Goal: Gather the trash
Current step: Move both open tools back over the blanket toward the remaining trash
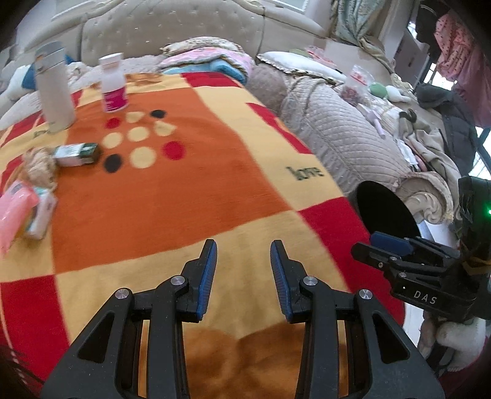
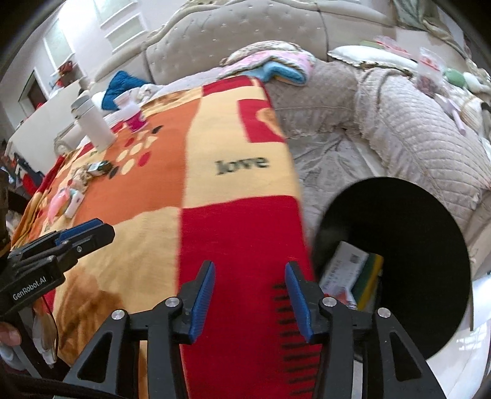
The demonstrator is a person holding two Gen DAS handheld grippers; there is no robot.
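Observation:
My left gripper (image 1: 243, 264) is open and empty above the near part of the patterned blanket (image 1: 184, 190). My right gripper (image 2: 249, 285) is open and empty over the blanket's red corner, beside a black bin (image 2: 429, 261) that holds a box (image 2: 346, 273). The bin also shows in the left wrist view (image 1: 383, 208). At the blanket's far left lie a small green-white carton (image 1: 76, 154), a crumpled tissue wad (image 1: 38, 167), a pink packet (image 1: 15, 211) and a tissue pack (image 1: 41, 219). The same items show small in the right wrist view (image 2: 73, 187).
A white thermos (image 1: 53, 89) and a white bottle with pink label (image 1: 113, 83) stand at the far side of the blanket. A beige quilted sofa (image 1: 343, 138) with clothes and clutter lies right of the table. A tufted sofa back (image 1: 172, 27) is behind.

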